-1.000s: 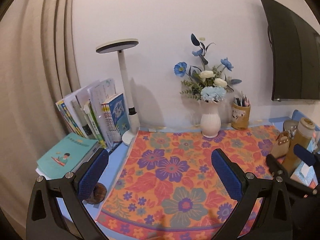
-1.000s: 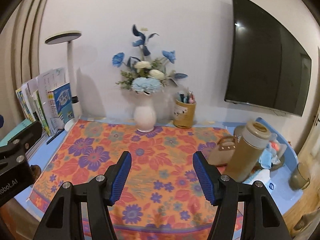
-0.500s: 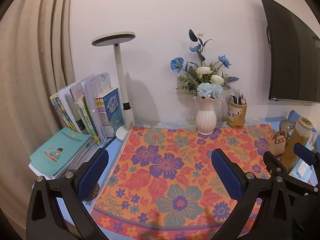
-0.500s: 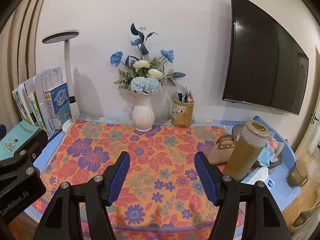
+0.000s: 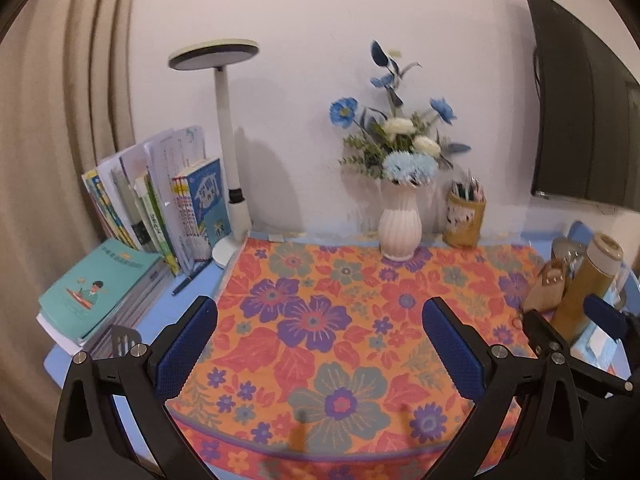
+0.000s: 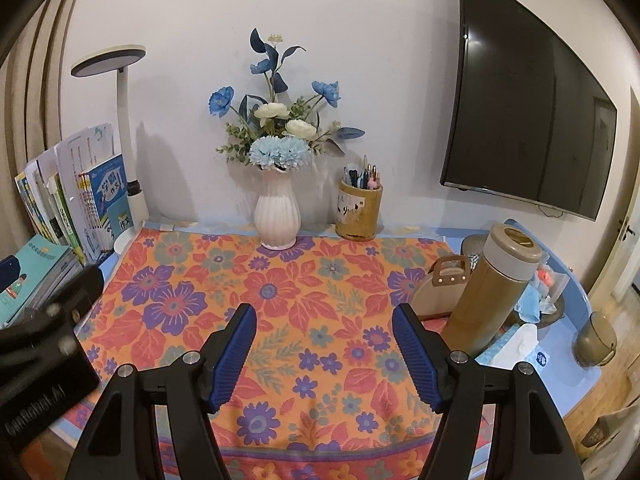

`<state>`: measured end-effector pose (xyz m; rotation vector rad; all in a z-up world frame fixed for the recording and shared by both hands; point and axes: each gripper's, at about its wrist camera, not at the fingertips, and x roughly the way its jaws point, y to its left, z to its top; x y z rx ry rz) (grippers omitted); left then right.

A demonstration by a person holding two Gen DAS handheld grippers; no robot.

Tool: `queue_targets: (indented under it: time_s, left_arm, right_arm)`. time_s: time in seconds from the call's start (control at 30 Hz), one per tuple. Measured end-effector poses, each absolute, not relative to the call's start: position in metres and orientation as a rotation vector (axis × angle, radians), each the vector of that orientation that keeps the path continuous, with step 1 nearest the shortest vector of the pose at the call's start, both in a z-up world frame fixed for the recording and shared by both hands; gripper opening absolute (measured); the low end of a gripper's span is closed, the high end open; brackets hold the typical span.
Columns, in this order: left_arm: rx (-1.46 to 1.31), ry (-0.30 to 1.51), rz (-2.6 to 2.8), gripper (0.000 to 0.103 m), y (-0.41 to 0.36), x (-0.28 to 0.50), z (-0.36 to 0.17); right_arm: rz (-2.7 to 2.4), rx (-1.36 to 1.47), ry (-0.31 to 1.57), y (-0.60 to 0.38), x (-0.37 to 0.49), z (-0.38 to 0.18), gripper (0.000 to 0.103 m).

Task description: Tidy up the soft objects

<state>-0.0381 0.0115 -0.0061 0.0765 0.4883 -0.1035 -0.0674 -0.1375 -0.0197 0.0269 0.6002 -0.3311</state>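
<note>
- Left wrist view: the left gripper (image 5: pixel 320 334) hangs above the near part of the floral cloth (image 5: pixel 340 320), its blue pads wide apart with nothing between them. Against the picture from a second ago the whole scene sits lower and further off: the desk lamp (image 5: pixel 224 120), the row of books (image 5: pixel 160 208) and the white vase (image 5: pixel 400 224) have slid down in the frame, and more of the cloth's near border shows. I judge that the gripper has drawn back and risen a little, not gone in for a grasp.
- Same view, right edge: the right gripper (image 5: pixel 568 320) shows only as a black arm and one blue pad, in front of the thermos (image 5: pixel 588 284) and the small tan bag (image 5: pixel 548 284); it keeps about the same place as before.
- Right wrist view: the right gripper (image 6: pixel 324 354) also hovers over the cloth, pads spread wide and empty. The vase, pen cup (image 6: pixel 358 214) and wall screen (image 6: pixel 528 96) appear slightly further away than a second ago, so this gripper too has pulled back.
- The cloth lies spread flat on the blue tabletop (image 6: pixel 560 344), its far edge under the vase. It is the plain soft thing here; crumpled blue stuff behind the thermos is too small to name.
- For the task, I read this as a survey: nothing is gripped and no sorting has begun.
</note>
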Motion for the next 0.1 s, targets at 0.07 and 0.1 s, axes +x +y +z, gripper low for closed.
queue_targets:
  time_s: [0.07,0.1]
  left_arm:
    - [0.071,0.480,-0.083,0.103,0.0155,-0.0370,-0.0063]
    - [0.059,0.491,-0.094,0.103,0.0173,-0.0353,-0.0061]
  right_arm:
    - [-0.331,0.022,0.600,-0.1371,-0.0672,-0.0199,0.069]
    - [-0.332,0.021,0.599,-0.1371,-0.0672,-0.0200,0.069]
